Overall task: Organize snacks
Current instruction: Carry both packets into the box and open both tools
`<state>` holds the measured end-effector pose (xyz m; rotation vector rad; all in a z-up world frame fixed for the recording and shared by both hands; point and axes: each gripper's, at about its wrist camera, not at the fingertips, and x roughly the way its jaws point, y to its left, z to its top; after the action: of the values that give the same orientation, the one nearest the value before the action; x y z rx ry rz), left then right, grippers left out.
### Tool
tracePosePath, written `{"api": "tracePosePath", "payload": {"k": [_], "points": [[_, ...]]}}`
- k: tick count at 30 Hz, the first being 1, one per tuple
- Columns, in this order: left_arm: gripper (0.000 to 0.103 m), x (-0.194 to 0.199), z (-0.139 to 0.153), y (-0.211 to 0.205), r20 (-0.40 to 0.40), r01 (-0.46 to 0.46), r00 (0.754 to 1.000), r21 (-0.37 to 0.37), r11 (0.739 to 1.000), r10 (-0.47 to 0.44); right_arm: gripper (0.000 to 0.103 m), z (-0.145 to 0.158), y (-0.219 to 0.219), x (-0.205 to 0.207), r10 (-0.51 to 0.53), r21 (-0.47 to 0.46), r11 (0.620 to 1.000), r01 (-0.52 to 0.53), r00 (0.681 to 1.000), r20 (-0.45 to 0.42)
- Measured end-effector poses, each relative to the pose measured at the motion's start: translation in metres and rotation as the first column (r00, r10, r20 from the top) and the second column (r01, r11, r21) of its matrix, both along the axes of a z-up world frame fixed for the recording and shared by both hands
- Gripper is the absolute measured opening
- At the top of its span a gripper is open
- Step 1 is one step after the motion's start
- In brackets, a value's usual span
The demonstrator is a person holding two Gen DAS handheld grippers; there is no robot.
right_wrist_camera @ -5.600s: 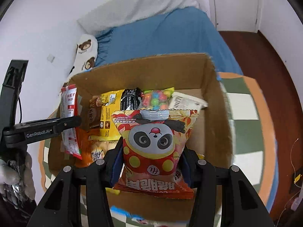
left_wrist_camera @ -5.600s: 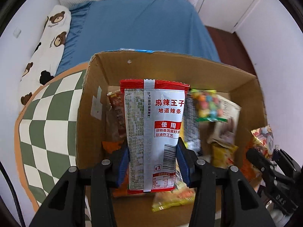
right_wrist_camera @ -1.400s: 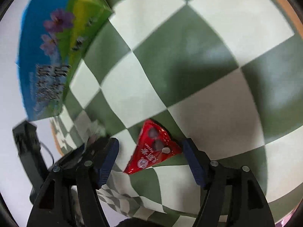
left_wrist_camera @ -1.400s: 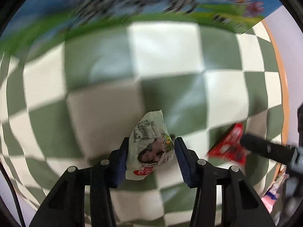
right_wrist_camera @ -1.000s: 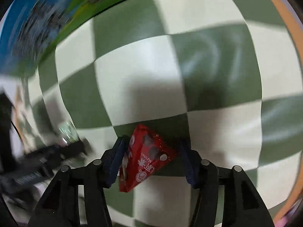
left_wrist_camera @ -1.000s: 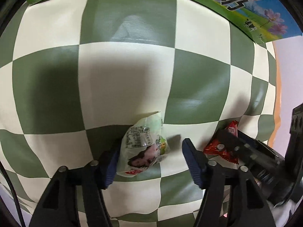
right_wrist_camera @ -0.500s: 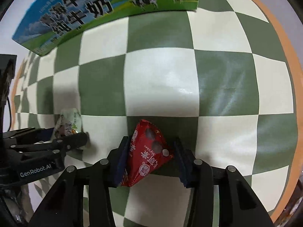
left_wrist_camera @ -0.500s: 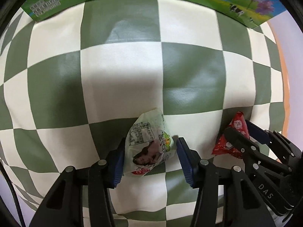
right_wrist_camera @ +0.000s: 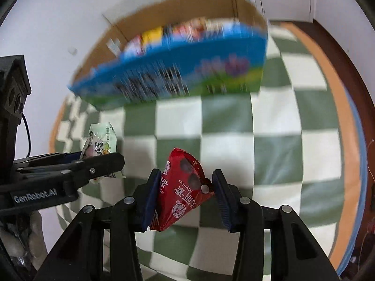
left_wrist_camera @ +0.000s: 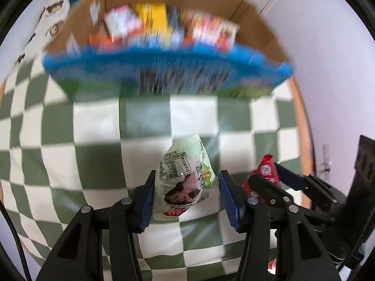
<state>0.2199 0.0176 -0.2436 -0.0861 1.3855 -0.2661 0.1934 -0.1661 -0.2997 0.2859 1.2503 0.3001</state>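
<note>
Gripping a pale green snack packet (left_wrist_camera: pixel 185 178) between its blue pads, your left gripper (left_wrist_camera: pixel 186 196) is clenched on the packet's lower half — the printed top sticks up past the fingertips, above the green-and-white checkered mat (left_wrist_camera: pixel 93 128). From the right wrist camera the same packet (right_wrist_camera: pixel 100 142) shows at the left edge, pinched in that gripper (right_wrist_camera: pixel 93 164).

Your right gripper (right_wrist_camera: pixel 185 194) is likewise closed around a red triangular snack pouch (right_wrist_camera: pixel 180 187), its point tilted up and to the left, both pads pressed against its sides. In the left wrist view that pouch (left_wrist_camera: pixel 266 171) sits just beside the green packet, to its right, held apart from it.

Ahead of both grippers stands the cardboard box (left_wrist_camera: pixel 255 21) — its front panel printed blue and green (right_wrist_camera: pixel 178 75) — resting on the mat. Blurred snack packs (left_wrist_camera: pixel 164 25) fill its inside; you cannot tell them apart.
</note>
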Motion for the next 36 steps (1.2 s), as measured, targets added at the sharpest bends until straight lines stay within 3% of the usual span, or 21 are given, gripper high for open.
{"api": "tracePosePath", "payload": {"k": [4, 8, 11, 15, 20, 25, 27, 28, 29, 30, 31, 33, 36], "points": [[0.048, 0.033, 0.046, -0.001, 0.082, 0.009, 0.997, -0.013, 1.000, -0.008, 0.048, 0.052, -0.021, 0.031, -0.004, 0.026, 1.000, 0.002, 0.996, 0.090], [0.049, 0.086, 0.066, 0.007, 0.150, 0.003, 0.989, 0.022, 1.000, -0.006, 0.048, 0.087, -0.020, 0.076, -0.007, 0.003, 1.000, 0.007, 0.983, 0.182], [0.049, 0.129, 0.064, 0.007, 0.162, -0.014, 0.987, 0.073, 0.997, 0.002, 0.048, 0.095, -0.019, 0.117, 0.007, -0.071, 0.997, 0.009, 0.977, 0.215], [0.049, 0.182, 0.052, 0.021, 0.122, -0.056, 0.992, 0.109, 0.992, 0.042, 0.048, 0.081, -0.023, 0.170, 0.018, -0.156, 0.988, 0.009, 0.985, 0.172], [0.049, 0.222, 0.019, 0.035, 0.072, -0.081, 0.995, 0.175, 0.981, 0.069, 0.048, 0.042, -0.024, 0.221, 0.007, -0.221, 0.975, 0.010, 0.997, 0.073], [0.051, 0.250, -0.015, 0.043, 0.012, -0.091, 0.996, 0.208, 0.974, 0.091, 0.050, 0.015, -0.027, 0.244, -0.034, -0.247, 0.969, 0.033, 0.999, 0.000], [0.051, 0.256, -0.025, 0.047, -0.024, -0.102, 0.994, 0.201, 0.974, 0.110, 0.062, 0.008, -0.028, 0.250, -0.053, -0.263, 0.964, 0.046, 0.998, -0.020], [0.051, 0.257, -0.027, 0.048, -0.031, -0.108, 0.993, 0.194, 0.975, 0.116, 0.081, 0.005, -0.027, 0.252, -0.053, -0.277, 0.960, 0.042, 0.998, -0.030], [0.052, 0.258, -0.029, 0.049, -0.035, -0.117, 0.991, 0.193, 0.974, 0.126, 0.089, 0.003, -0.028, 0.253, -0.055, -0.268, 0.962, 0.044, 0.998, -0.034], [0.060, 0.260, -0.031, 0.050, -0.038, -0.123, 0.990, 0.192, 0.974, 0.133, 0.091, 0.003, -0.027, 0.254, -0.053, -0.256, 0.966, 0.041, 0.998, -0.041], [0.076, 0.261, -0.032, 0.051, -0.039, -0.131, 0.989, 0.195, 0.972, 0.141, 0.093, 0.001, -0.025, 0.255, -0.048, -0.267, 0.963, 0.032, 0.997, -0.053], [0.090, 0.262, -0.032, 0.051, -0.038, -0.142, 0.988, 0.199, 0.970, 0.152, 0.097, 0.000, -0.021, 0.255, -0.036, -0.288, 0.958, 0.016, 0.997, -0.064], [0.091, 0.260, -0.030, 0.049, -0.033, -0.145, 0.988, 0.187, 0.972, 0.154, 0.098, 0.000, -0.017, 0.256, -0.032, -0.302, 0.953, 0.010, 0.997, -0.068]]}}
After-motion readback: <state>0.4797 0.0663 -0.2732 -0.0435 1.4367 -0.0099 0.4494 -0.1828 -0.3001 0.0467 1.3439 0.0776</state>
